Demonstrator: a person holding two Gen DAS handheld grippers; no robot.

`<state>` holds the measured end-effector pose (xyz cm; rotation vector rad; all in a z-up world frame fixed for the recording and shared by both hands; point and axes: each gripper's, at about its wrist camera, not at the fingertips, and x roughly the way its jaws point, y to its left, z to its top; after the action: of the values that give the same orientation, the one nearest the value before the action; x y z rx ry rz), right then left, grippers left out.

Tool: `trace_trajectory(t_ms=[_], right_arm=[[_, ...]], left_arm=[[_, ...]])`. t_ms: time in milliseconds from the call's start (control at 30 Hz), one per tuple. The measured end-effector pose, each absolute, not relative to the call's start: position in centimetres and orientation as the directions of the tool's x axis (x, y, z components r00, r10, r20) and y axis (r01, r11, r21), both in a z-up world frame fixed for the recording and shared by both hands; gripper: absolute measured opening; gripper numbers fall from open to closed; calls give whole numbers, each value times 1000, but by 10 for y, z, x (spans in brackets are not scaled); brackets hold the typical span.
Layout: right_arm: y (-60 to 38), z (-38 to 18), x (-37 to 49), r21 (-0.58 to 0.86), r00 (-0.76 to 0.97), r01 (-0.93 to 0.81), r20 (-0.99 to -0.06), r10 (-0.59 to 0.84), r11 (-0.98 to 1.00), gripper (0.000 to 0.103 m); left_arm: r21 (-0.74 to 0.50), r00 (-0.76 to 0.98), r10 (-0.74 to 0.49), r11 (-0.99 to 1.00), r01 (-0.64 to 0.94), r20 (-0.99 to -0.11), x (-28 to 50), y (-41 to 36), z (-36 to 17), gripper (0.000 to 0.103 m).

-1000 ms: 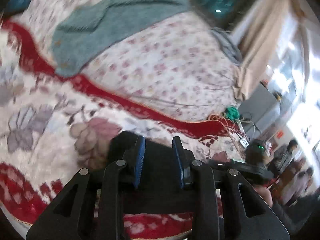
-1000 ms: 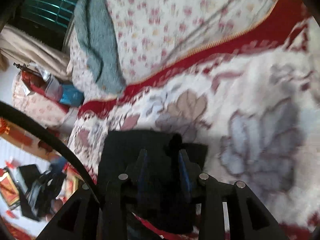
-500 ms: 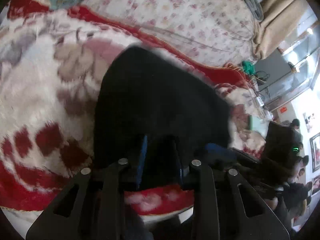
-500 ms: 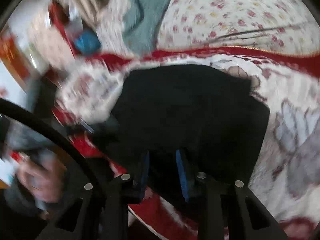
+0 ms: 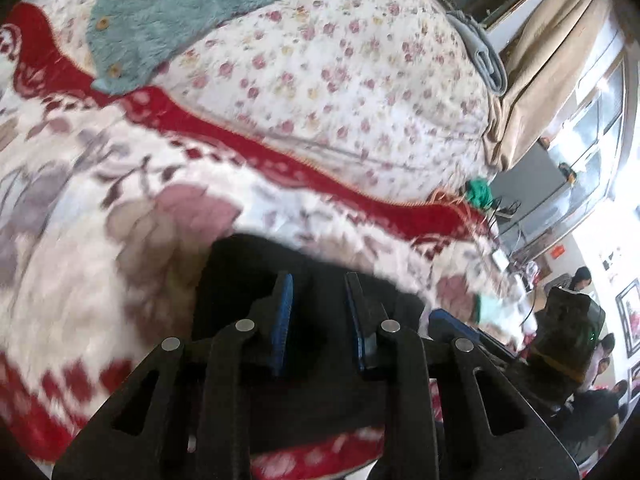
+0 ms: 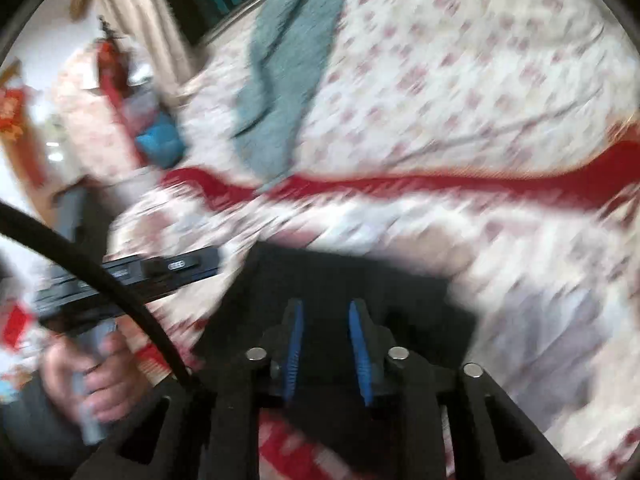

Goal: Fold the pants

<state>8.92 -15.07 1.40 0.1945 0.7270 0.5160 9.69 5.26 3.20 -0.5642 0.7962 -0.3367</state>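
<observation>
Your left hand-held gripper is spread, low centre of frame, over the folded black pants. Your right hand-held gripper is spread too, above the same pants on the floral blanket; teal garment upper left.

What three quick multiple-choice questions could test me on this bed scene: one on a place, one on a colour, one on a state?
1. Where do the pants lie?
A. on the flowered blanket
B. on a chair
C. on the floor

2. What colour is the fuzzy garment farther back?
A. yellow
B. grey-green
C. purple

3. How do the left gripper jaws stand?
A. shut tight together
B. missing
C. apart, with black cloth seen between them

Answers: 1 A, blanket pattern surrounds the black cloth; 2 B, its pile looks grey-green; 3 C, a gap separates the blue pads.
</observation>
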Motion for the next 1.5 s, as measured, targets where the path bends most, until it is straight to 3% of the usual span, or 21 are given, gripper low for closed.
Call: trace_trajectory(t_ms=[133,200,233,367,467,500,567,600,633,700,833,933,1000,1133,1200,1333,1400,1500], right_arm=[[-136,-6,129,285,627,-326,-648,432,902,27],[-130,-45,145,285,529,-314,-740,416,906,28],[-132,-48,141,272,580,-337,-694,427,901,28],[-136,-50,137,289,610,-333,-660,438,898,28],[-139,-45,138,320,587,-336,-664,463,886,29],[-151,-38,135,395,568,-312,-652,503,864,29],[-176,-31,125,524,557,-280,-594,581,804,34],[-190,-27,121,578,564,-266,-556,611,771,43],[-203,-27,111,622,583,-246,-518,626,744,47],[-228,-38,97,720,606,-198,-443,660,665,62],[-243,-79,93,836,540,-96,-413,733,541,62],[-233,-99,98,846,486,-55,-441,754,530,63],[-226,-102,99,859,474,-89,-409,780,505,63],[-213,-100,104,836,448,-152,-416,791,526,64],[-207,-104,109,802,435,-158,-467,770,576,49],[-198,-92,107,718,443,-175,-553,705,673,40],[-193,-74,103,651,472,-221,-580,664,726,34],[-200,-51,103,621,515,-251,-564,646,742,34]], left_arm=[[-569,545,-477,823,0,-690,136,36,-13,27],[-573,580,-472,819,11,-664,132,36,-28,26],[-566,587,-467,824,19,-661,130,36,-28,26],[-541,596,-450,840,30,-666,130,35,-26,26],[-613,601,-504,790,31,-620,125,50,-19,26],[-646,607,-525,763,23,-597,120,57,-15,27],[-698,631,-543,716,1,-555,110,76,-5,40],[-718,654,-538,696,-10,-531,101,88,-1,63],[-740,681,-532,673,-21,-503,93,100,0,79],[-783,699,-540,620,-45,-468,84,120,-10,83],[-848,576,-650,506,-158,-495,94,131,-54,83],[-826,557,-648,547,-136,-520,99,122,-50,83],[-811,528,-657,573,-115,-539,102,111,-46,84],[-777,481,-666,627,-52,-570,106,88,-39,84],[-732,455,-641,680,-35,-618,112,76,-39,84],[-581,483,-511,814,6,-711,107,59,-27,32],[-560,500,-495,828,22,-711,105,59,-19,27],[-581,522,-519,812,54,-677,115,56,-2,27]])
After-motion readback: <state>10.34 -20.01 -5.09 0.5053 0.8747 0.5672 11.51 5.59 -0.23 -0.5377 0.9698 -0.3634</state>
